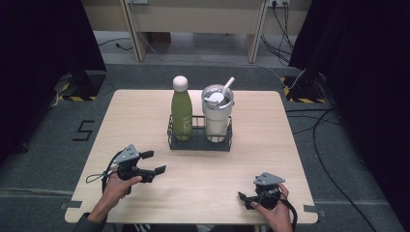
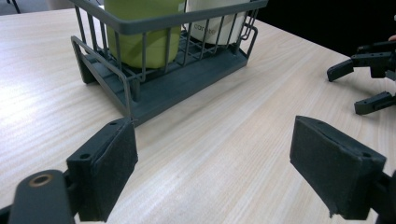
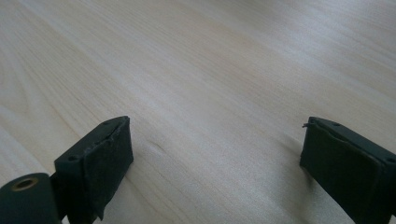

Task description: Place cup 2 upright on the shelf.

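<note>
A dark wire rack [image 1: 199, 140] stands mid-table and holds a green bottle [image 1: 181, 110] with a pale cap on its left and a white tumbler [image 1: 216, 112] with a lid and straw on its right. My left gripper [image 1: 152, 162] is open at the front left, pointing right toward the rack, with nothing between its jaws. In the left gripper view the rack [image 2: 177, 84], the green bottle [image 2: 142, 39] and the tumbler [image 2: 217, 28] sit just beyond my open left gripper [image 2: 212, 168]. My right gripper [image 1: 245, 198] is open near the front right edge, over bare wood [image 3: 210, 93].
The light wooden table [image 1: 145, 116] has bare surface around the rack. My right gripper's jaws [image 2: 369, 79] appear at the far right of the left gripper view. Grey floor, cables [image 1: 333, 145] and wooden furniture legs [image 1: 133, 34] surround the table.
</note>
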`<state>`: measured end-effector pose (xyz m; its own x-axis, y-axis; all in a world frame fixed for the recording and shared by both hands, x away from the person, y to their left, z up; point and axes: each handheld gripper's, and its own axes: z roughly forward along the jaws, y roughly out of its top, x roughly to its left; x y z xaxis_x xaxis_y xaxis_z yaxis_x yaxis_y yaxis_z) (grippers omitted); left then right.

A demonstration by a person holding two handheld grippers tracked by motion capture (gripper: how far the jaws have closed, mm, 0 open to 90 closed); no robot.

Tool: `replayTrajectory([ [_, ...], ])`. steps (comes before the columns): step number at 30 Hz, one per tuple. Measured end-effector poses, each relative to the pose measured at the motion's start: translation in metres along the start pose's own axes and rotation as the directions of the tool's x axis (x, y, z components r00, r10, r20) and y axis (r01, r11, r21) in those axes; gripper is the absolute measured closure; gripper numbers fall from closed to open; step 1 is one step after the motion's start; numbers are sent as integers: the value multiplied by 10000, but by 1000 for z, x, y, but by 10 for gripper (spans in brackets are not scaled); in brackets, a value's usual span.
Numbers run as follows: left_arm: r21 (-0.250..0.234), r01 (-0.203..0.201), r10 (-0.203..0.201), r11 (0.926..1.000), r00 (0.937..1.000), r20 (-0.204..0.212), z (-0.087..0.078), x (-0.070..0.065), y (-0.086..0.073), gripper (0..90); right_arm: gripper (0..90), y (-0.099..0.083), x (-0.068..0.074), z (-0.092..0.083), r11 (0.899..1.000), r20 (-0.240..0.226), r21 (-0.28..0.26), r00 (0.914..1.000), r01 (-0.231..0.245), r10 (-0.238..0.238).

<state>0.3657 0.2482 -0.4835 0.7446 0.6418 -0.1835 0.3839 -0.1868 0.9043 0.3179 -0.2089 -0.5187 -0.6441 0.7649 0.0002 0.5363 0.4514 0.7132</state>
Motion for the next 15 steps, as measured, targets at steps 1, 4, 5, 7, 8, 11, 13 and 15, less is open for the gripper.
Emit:
replayTrajectory([
  [1,-9,3,-3,10000,10000,6,0,-1,-1,148,93,0,0,0,10000,2,-1,10000,-1,1],
  [4,41,-32,32,10000,10000,83,0,-3,-3,148,93,0,0,0,10000,1,0,10000,2,-2],
  [5,65,-61,61,10000,9999,100,0,-4,-4,148,93,0,0,0,10000,5,-3,10000,6,-6],
  [7,107,-116,114,9999,9999,121,-1,-6,-6,148,93,0,0,0,10000,4,-2,10000,10,-10],
  [8,126,-93,91,9999,9998,148,-1,-6,-7,148,93,0,0,0,10000,1,1,10000,4,-4],
  [11,226,-144,141,9996,9998,130,-1,-9,-12,148,93,0,0,0,10000,-1,-5,10000,-13,13],
  [13,322,-186,184,9993,9998,90,-1,-10,-15,148,94,0,0,0,10000,2,0,10000,5,-5],
  [15,400,-164,158,9991,9998,155,-1,-12,-18,148,93,0,0,0,10000,2,0,10000,5,-5],
])
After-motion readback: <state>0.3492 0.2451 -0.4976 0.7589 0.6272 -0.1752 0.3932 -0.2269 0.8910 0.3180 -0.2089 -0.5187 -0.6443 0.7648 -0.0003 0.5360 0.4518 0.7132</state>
